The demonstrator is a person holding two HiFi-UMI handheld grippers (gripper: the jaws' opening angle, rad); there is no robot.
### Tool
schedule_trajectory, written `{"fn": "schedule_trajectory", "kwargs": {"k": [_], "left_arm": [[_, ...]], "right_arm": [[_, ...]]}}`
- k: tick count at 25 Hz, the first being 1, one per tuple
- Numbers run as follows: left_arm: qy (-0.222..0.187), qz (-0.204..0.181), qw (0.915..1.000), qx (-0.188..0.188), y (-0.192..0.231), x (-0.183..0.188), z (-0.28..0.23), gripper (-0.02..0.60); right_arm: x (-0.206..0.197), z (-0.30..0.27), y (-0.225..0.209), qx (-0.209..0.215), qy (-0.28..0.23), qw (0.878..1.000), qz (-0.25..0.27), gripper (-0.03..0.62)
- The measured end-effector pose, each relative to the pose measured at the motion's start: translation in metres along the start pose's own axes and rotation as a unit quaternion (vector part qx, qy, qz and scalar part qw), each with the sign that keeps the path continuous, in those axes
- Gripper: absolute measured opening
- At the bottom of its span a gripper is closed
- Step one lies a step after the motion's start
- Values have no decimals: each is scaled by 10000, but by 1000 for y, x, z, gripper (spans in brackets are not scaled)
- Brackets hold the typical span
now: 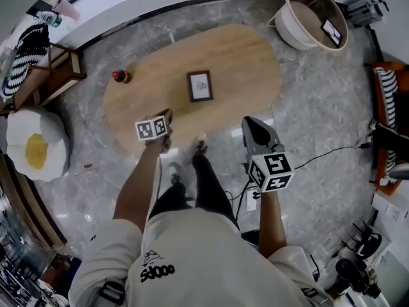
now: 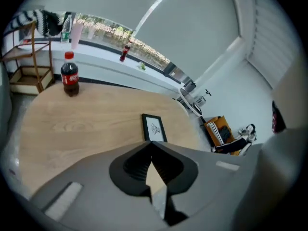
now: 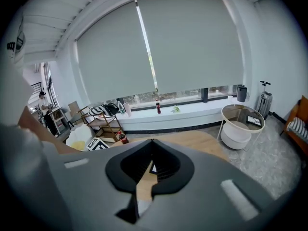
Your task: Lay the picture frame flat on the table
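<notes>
The black picture frame lies flat, face up, in the middle of the oval wooden table; in the left gripper view the frame shows just beyond the jaw tips. My left gripper hovers over the table's near edge, a short way from the frame, and its jaws are shut with nothing between them. My right gripper hangs off the table's near right edge, above the floor. Its jaws meet at the tips and hold nothing.
A cola bottle stands at the table's left end. A round white side table is at the back right, a wooden shelf and an egg-shaped cushion at the left. A cable runs over the floor at the right.
</notes>
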State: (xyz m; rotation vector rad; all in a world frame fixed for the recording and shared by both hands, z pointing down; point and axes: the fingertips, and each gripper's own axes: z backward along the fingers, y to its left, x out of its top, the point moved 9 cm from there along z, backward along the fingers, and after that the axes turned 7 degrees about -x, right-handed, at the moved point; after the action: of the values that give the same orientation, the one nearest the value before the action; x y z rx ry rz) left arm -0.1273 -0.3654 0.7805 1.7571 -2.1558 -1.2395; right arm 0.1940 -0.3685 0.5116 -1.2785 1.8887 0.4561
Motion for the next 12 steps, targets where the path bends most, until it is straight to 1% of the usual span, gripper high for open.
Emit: {"fn": "schedule_trajectory", "kwargs": {"k": [3,5,7,10,12], "left_arm": [[-98,-553,9984,43,-18,3,37,8],[-164,-1017,9946,114,-31,7,63,9],[-229,-1477,9887,131,-44,12,89,8],[-425,-1958,9797,63,-63,21,127,9],[-559,-2279,9721,72,-74,27,151,9]], "right_arm": [[1,21,24,-62,-151,9999,30,3],[3,36,39,-125,-266,9996,44,3],[6,51,54,-199,-370,9991,61,3],[7,71,76,-311,-507,9982,106,3],[7,83,89,-359,-586,9975,140,3]]}}
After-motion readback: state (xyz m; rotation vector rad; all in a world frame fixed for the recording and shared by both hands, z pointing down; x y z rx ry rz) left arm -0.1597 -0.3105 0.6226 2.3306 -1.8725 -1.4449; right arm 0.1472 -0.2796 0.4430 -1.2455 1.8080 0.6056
